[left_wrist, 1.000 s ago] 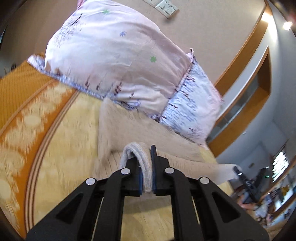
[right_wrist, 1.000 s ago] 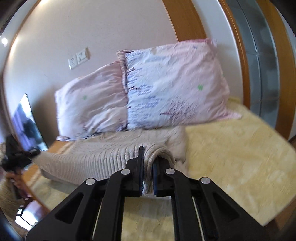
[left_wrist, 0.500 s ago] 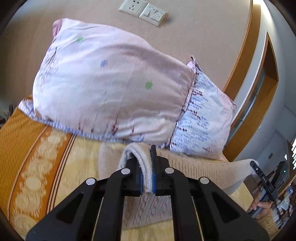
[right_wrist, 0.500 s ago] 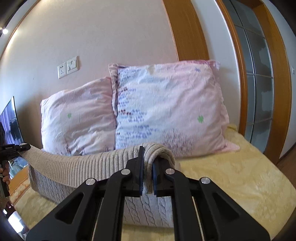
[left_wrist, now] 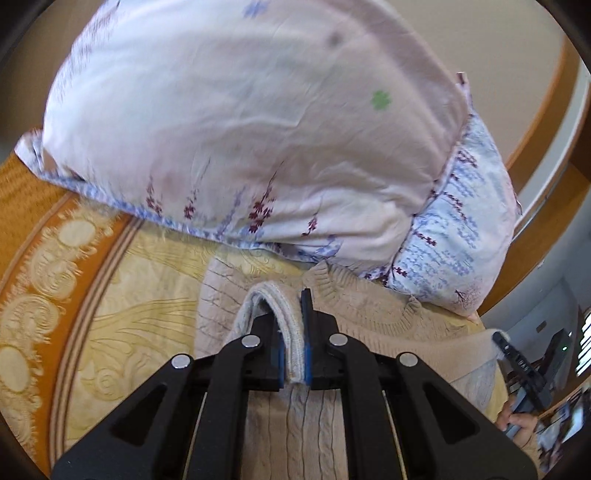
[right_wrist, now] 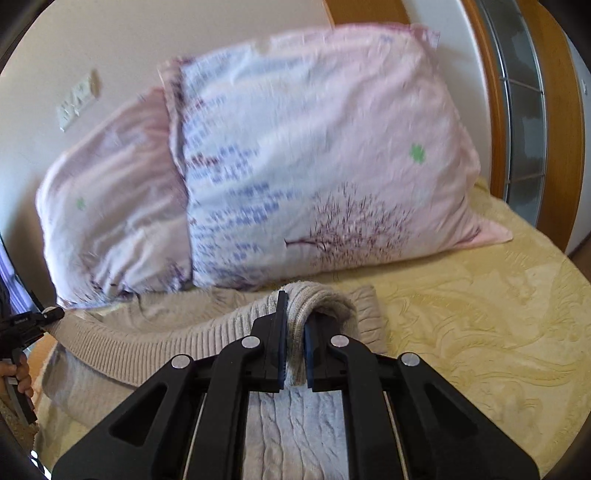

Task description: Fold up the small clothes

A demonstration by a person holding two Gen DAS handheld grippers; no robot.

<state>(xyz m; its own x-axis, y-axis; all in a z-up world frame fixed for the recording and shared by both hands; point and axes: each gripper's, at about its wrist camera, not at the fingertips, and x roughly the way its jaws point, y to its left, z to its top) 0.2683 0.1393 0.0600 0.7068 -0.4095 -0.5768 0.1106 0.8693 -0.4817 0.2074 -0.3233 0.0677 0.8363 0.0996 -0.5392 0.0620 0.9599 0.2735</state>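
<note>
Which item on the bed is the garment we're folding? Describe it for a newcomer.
Start at the two pink floral pillows leaning against the wall. Just in front of them, on the yellow bedspread, lies the beige sweater. It is the only cable-knit, ribbed piece there, pinched by both the left gripper and right gripper.

Two pink floral pillows (right_wrist: 314,166) lean side by side against a beige wall (right_wrist: 110,33), resting on a yellow embossed bedspread (right_wrist: 480,332) with an orange patterned border (left_wrist: 33,258). A white wall socket plate (right_wrist: 75,98) sits above them. A wooden frame (right_wrist: 495,92) rises at the bed's right.
</note>
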